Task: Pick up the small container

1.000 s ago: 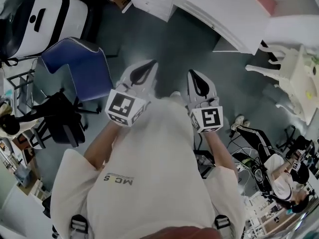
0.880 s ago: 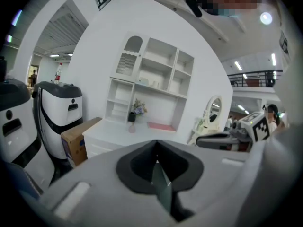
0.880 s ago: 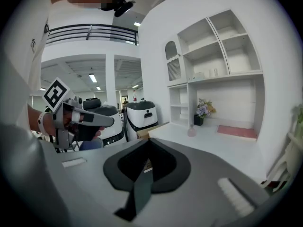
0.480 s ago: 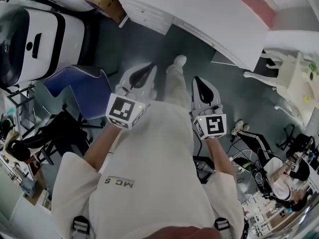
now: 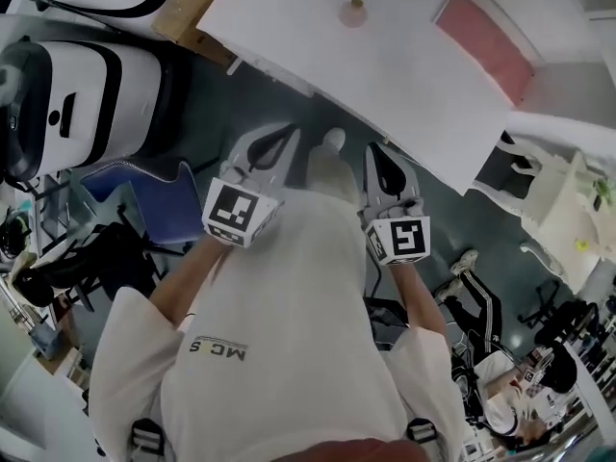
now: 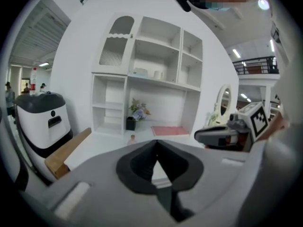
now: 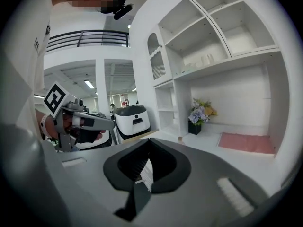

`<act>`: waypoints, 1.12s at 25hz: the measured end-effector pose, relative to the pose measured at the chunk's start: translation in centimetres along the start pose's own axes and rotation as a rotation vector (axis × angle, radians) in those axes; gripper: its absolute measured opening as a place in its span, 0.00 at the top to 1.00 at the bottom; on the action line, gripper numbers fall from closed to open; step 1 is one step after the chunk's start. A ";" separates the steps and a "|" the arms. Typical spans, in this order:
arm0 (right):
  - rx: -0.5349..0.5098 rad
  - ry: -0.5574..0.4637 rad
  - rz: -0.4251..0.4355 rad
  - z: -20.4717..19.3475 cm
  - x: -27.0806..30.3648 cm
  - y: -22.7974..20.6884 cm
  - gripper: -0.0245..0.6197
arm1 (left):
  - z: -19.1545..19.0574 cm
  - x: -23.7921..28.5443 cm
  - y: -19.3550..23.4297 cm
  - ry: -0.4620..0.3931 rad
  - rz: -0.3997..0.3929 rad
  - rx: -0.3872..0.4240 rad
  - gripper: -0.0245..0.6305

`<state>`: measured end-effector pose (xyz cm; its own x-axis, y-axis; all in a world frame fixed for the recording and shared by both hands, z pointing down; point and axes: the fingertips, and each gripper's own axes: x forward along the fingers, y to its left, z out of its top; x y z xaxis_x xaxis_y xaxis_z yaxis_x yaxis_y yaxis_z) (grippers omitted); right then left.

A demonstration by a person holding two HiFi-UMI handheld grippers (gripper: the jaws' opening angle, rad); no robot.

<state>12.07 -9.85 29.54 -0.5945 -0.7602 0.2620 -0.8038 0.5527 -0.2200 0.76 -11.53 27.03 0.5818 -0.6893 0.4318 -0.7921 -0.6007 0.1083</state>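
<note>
White table (image 5: 289,27) fills the upper middle of the head view, above a grey floor.

At frame centre the left gripper (image 5: 287,133) has its jaws pressed together with nothing between them. Its own view shows the dark pads meeting at the tip (image 6: 156,144). Just right of it the right gripper (image 5: 375,150) is likewise closed and empty, its tips touching in its own view (image 7: 149,142). Both point toward the table's near edge and are held side by side, apart from each other. A foot shows on the floor between them.

The container (image 5: 354,12) stands upright on the table at the top centre of the head view, well apart from both grippers. In the left gripper view it is a tiny shape just above the jaws (image 6: 132,138).

A pink mat (image 5: 486,46) lies on the table toward the upper right. Flowers (image 6: 137,111) in a dark pot sit at the back of the table, under white shelves (image 6: 151,56).

A plank (image 5: 188,8) lies along the table's left edge. Below it, at the left of the frame, stands a white machine (image 5: 67,104) with a blue chair (image 5: 154,186) beneath. At the right edge is a white chair (image 5: 568,210), and in the lower right a person (image 5: 500,393) is seated.
</note>
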 end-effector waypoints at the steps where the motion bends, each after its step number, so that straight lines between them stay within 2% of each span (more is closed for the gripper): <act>1: -0.008 -0.007 0.017 0.7 0.5 -0.9 0.96 | 0.8 1.3 0.1 -0.005 0.014 0.002 0.96; 5: -0.040 -0.006 0.091 1.8 2.1 -4.4 0.96 | 2.4 6.1 -0.2 -0.017 0.058 0.004 0.96; 9: -0.046 0.004 0.122 2.2 3.1 -8.4 0.96 | 3.9 9.7 -0.8 -0.030 0.076 -0.009 0.96; 12: -0.050 0.004 0.124 3.0 4.3 -10.9 0.96 | 4.9 11.7 -0.6 -0.037 0.089 -0.015 0.96; 16: 0.014 -0.004 0.126 4.0 5.1 -13.2 0.96 | 5.3 13.4 0.0 -0.026 0.089 -0.013 0.96; 20: 0.021 -0.025 0.091 4.7 5.6 -15.6 0.96 | 5.8 14.9 0.3 -0.017 0.090 -0.010 0.96; 28: 0.035 -0.034 0.026 1.9 7.0 -12.9 0.96 | 1.9 14.0 2.9 0.000 0.066 -0.001 0.96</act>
<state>18.33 -23.00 32.44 -0.6133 -0.7576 0.2235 -0.7866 0.5602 -0.2596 6.95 -23.75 31.69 0.5280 -0.7275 0.4381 -0.8291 -0.5533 0.0803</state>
